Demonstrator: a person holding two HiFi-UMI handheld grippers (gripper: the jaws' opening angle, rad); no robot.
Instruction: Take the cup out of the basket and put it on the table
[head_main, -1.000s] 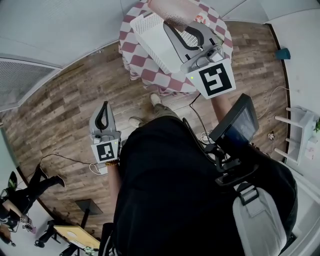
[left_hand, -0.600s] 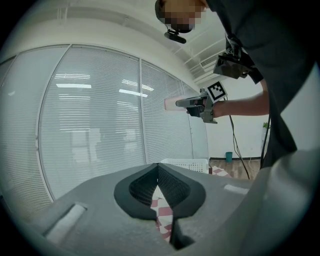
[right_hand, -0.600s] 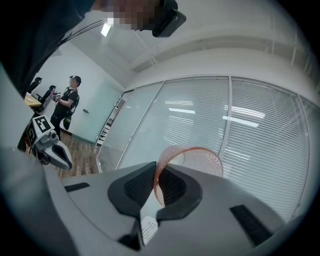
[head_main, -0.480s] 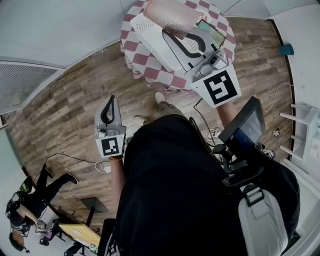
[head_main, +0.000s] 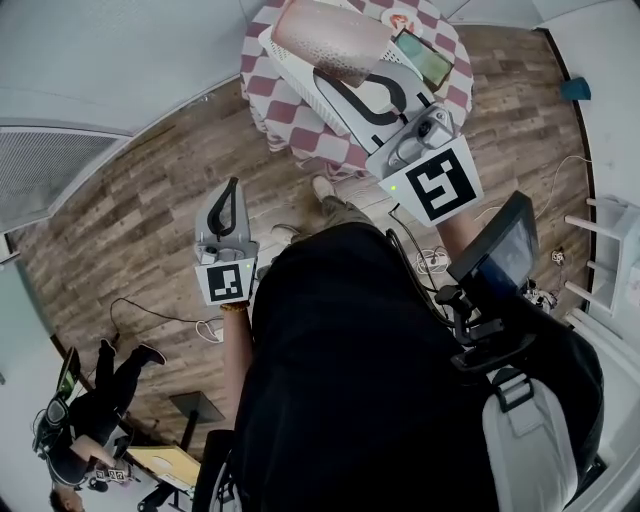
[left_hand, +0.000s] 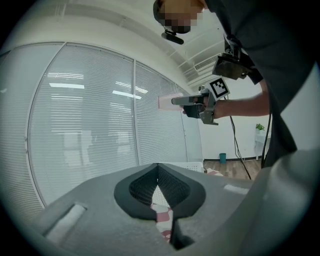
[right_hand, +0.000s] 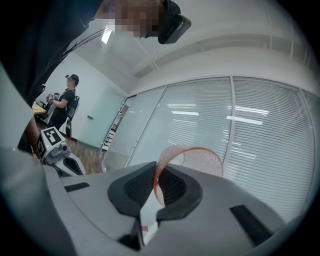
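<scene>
A pink, dotted, see-through cup (head_main: 330, 38) hangs on its side above the white basket (head_main: 296, 66), which stands on the checkered table (head_main: 290, 135). My right gripper (head_main: 338, 82) is shut on the cup's rim. In the right gripper view the cup (right_hand: 200, 160) sticks out past the jaws, with its thin wall pinched between the pads (right_hand: 172, 187). My left gripper (head_main: 233, 188) hovers over the wooden floor, short of the table, shut with nothing in it. The left gripper view shows its jaws (left_hand: 158, 172) closed, and the cup (left_hand: 167, 101) up high in the right gripper.
A green flat object (head_main: 425, 58) and a small plate (head_main: 400, 18) lie on the table beyond the basket. Cables (head_main: 430, 262) run across the wooden floor. Another person (right_hand: 65, 105) stands far back in the room. Glass walls with blinds (left_hand: 90, 125) lie ahead.
Both grippers have drifted a little toward the table. More of the cup now shows above the basket, still held in the right gripper. The left gripper stays shut.
</scene>
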